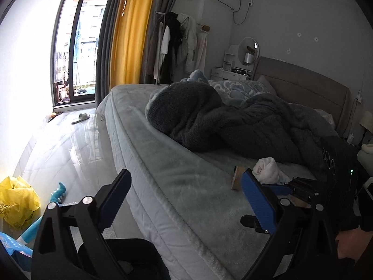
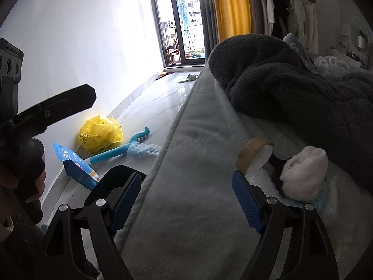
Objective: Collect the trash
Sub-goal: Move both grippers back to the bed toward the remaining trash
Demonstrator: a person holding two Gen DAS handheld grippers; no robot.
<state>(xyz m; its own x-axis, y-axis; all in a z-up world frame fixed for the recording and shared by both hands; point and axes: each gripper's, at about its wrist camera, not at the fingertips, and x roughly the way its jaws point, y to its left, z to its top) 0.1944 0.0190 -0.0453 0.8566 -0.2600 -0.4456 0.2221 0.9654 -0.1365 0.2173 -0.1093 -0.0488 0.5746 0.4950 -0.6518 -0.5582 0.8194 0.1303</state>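
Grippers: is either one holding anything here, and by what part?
Nothing is held. The left gripper and the right gripper are both open over the bed.

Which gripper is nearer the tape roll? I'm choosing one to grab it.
Right. The right gripper is open, its finger beside the tape roll; the left gripper hangs open farther back.

Rumpled dark grey fleece blanket [image 1: 233,121] at twelve o'clock on pale grey mattress [image 1: 167,163]; yellow curtain [image 1: 130,30] at eleven.

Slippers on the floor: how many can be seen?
1. A single pale slipper lies on the shiny floor near the balcony door, beyond the foot of the bed. Its mate may be hidden behind the bed.
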